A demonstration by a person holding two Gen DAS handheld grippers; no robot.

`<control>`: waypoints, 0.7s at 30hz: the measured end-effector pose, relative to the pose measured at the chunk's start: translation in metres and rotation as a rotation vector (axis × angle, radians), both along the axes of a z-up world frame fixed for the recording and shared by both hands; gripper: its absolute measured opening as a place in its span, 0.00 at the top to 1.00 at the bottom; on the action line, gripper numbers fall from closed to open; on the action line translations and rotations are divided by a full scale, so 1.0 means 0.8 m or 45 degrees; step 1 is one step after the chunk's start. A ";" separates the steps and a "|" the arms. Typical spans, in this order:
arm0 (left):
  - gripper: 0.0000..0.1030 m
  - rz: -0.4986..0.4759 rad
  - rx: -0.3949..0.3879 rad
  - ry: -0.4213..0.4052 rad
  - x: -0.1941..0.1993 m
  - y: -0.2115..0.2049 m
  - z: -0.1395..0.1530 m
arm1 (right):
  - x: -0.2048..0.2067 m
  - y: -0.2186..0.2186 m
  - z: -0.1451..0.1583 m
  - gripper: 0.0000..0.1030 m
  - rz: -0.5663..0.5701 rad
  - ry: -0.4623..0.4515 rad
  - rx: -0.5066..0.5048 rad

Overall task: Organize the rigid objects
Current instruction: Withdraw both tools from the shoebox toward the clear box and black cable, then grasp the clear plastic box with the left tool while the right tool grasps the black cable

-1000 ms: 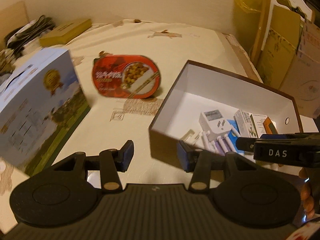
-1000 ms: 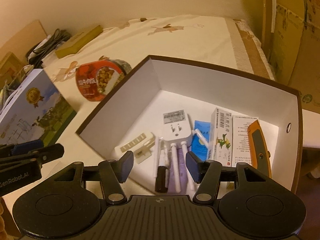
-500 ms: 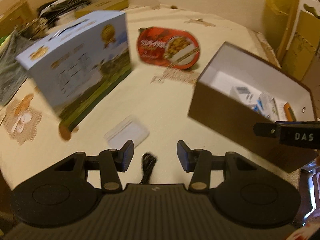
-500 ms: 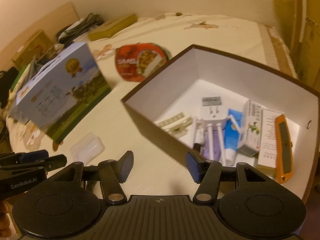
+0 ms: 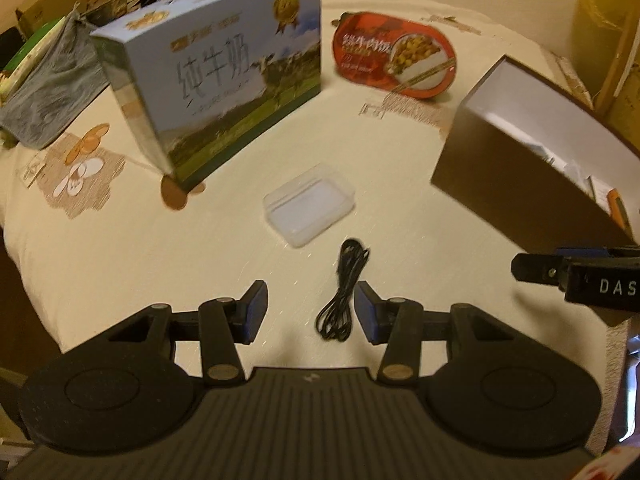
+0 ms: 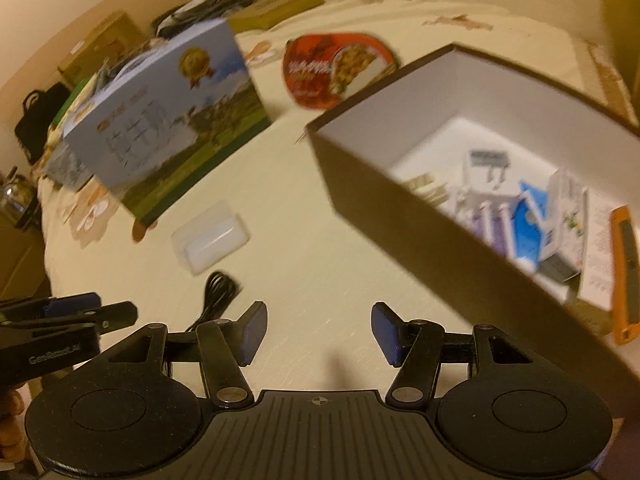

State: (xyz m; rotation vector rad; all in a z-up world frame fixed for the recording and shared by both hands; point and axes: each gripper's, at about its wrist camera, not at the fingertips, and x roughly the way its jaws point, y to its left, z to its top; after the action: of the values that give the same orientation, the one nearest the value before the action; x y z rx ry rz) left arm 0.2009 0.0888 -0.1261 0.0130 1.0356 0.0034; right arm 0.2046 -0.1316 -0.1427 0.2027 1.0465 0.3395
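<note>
Hovering over the cable, both grippers empty

Hanging above the cream tablecloth (image 5: 120, 248), the left gripper (image 5: 308, 312) has its jaws spread wide with nothing between them; a coiled black cable (image 5: 344, 288) lies on the cloth just ahead, between the blue pads. Beyond it sits a clear plastic case (image 5: 310, 204), then a blue milk carton (image 5: 224, 68) and a red food tray (image 5: 394, 60). The right gripper (image 6: 318, 334) is likewise parted and empty, beside the brown storage box (image 6: 400, 204) holding an orange utility knife (image 6: 626, 272) and small cartons
</note>
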 end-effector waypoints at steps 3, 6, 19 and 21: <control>0.58 0.025 -0.004 0.016 -0.002 0.008 -0.008 | 0.000 0.015 -0.010 0.47 0.036 0.024 0.018; 0.58 0.038 0.002 0.031 -0.003 0.015 -0.016 | 0.003 0.032 -0.018 0.47 0.076 0.040 0.041; 0.59 0.035 -0.010 0.082 0.011 0.043 -0.059 | 0.027 0.108 -0.054 0.47 0.188 0.015 0.085; 0.59 0.030 -0.012 0.083 0.016 0.047 -0.064 | 0.032 0.118 -0.061 0.48 0.192 0.016 0.081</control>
State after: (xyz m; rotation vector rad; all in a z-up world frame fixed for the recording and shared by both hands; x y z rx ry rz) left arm 0.2133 0.1264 -0.1771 -0.0077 1.1008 0.0199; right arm 0.2306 -0.0373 -0.1912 0.1832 1.0665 0.5084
